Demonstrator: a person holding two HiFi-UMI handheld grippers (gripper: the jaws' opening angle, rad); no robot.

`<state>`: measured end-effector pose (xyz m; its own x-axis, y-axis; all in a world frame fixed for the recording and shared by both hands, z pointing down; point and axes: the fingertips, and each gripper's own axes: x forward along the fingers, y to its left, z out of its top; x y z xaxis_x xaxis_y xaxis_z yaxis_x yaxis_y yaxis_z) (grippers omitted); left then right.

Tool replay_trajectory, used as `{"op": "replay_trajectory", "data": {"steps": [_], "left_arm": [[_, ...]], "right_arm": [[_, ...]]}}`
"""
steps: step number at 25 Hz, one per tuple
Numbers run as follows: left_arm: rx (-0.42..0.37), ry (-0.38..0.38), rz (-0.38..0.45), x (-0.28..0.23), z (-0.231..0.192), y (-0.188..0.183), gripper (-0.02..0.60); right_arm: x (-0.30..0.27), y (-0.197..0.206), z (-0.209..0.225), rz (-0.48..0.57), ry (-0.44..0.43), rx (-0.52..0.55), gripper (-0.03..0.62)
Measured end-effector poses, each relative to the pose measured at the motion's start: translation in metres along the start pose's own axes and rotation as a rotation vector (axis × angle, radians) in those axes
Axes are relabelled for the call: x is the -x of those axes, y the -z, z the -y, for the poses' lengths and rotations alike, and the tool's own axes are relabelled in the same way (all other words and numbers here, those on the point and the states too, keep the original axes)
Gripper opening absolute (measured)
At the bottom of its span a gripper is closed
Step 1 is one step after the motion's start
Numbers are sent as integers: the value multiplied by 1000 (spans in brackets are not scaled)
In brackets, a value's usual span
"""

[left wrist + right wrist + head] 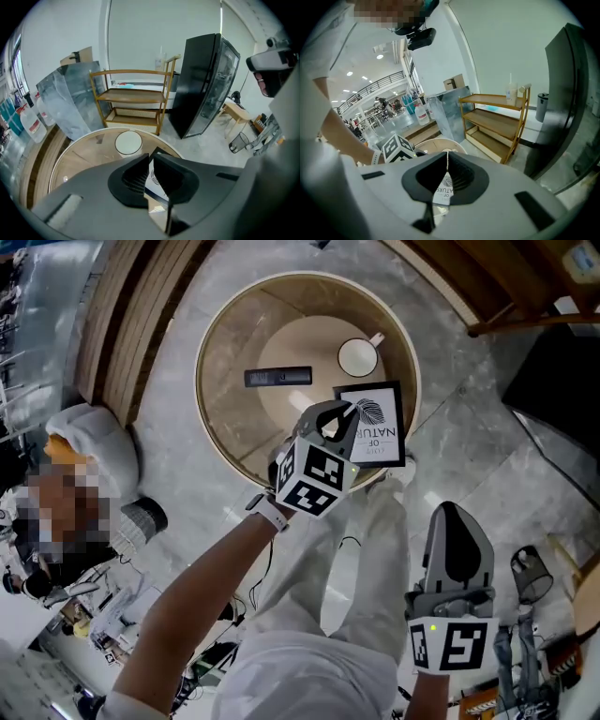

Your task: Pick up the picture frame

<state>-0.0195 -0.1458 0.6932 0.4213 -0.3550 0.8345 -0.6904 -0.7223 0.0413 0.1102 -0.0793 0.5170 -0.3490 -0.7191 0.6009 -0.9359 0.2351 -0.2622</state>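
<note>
Frame (380, 427) has a thin black border and a white print with a feather-like drawing and dark words. It is at the near edge of the table (234, 352), perhaps slightly raised. Left gripper (342, 414) is clamped on its side edge. Right gripper (457, 519), jaws together and empty, hangs off the table.
</note>
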Motion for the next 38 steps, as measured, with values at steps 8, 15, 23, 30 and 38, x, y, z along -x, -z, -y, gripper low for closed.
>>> {"op": "replay_trajectory", "data": {"steps": [8, 15, 23, 30, 38], "left_arm": [[-58, 4, -60, -56, -13, 30, 21], [-315, 26, -122, -94, -15, 46, 94], [-467, 41, -176, -118, -24, 62, 104], [-468, 98, -170, -128, -22, 69, 107], [-429, 146, -138, -128, -20, 72, 77]], "right_arm": [[-36, 24, -1, -36, -37, 17, 6], [-53, 39, -1, -58, -59, 18, 6], [-58, 55, -8, -83, -65, -1, 6], [-64, 60, -11, -79, -65, -32, 6], [-70, 64, -16, -79, -59, -51, 6]]}}
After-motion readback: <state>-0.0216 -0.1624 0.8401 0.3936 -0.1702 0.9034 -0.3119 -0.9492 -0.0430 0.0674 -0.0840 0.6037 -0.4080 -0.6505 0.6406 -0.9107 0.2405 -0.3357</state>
